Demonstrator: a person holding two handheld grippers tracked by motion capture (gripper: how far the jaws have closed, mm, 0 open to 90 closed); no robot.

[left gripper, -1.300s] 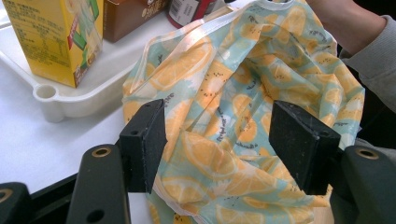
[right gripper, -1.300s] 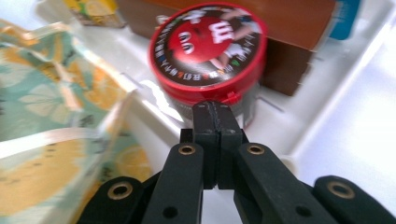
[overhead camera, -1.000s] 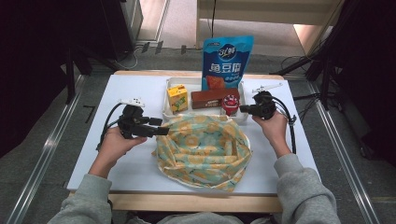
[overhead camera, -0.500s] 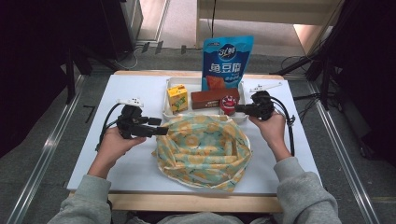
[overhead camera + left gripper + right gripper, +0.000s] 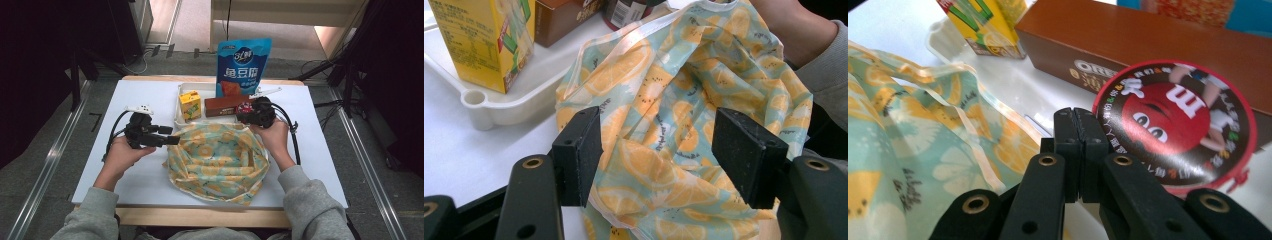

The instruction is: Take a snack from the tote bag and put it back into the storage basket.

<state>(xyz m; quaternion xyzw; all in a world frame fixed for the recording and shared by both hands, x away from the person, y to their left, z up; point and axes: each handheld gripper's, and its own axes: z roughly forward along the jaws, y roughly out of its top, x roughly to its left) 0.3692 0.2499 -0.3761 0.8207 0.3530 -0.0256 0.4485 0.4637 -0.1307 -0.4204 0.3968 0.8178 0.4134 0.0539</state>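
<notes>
desk [image 5: 100,160]: white top with a wooden front edge; person seated at the near side, grey sleeves in from the bottom.
bag [image 5: 217,160]: lemon-print cloth bag in teal and yellow, lying crumpled at desk centre, mouth facing the tray; also in the left gripper view [image 5: 684,100] and the right gripper view [image 5: 908,145].
tray [image 5: 178,114]: white, shallow, just behind the bag, bag edge touching its front rim; rim corner in the left gripper view [image 5: 479,100].
juice carton [image 5: 190,105]: yellow, upright in the left end of the tray; [image 5: 484,40], [image 5: 983,22].
brown box [image 5: 225,104]: Oreo print, lying flat in the tray, right of the carton; [image 5: 1148,40].
round tin [image 5: 245,108]: red and dark M&M lid, just in front of the box's right end, right beside the right gripper; [image 5: 1173,130].
blue pouch [image 5: 243,65]: standing upright behind the tray.
left gripper [image 5: 172,140]: held by left hand [image 5: 122,152], pointing right at the bag's left edge; [image 5: 669,150].
left jaws: spread wide, bag fabric between them, not clamped.
right gripper [image 5: 244,116]: held by right hand [image 5: 272,135] at the bag's far right rim; [image 5: 1079,125].
right jaws: pressed together, tips over the bag's rim beside the tin; cannot tell whether any fabric is caught.
</notes>
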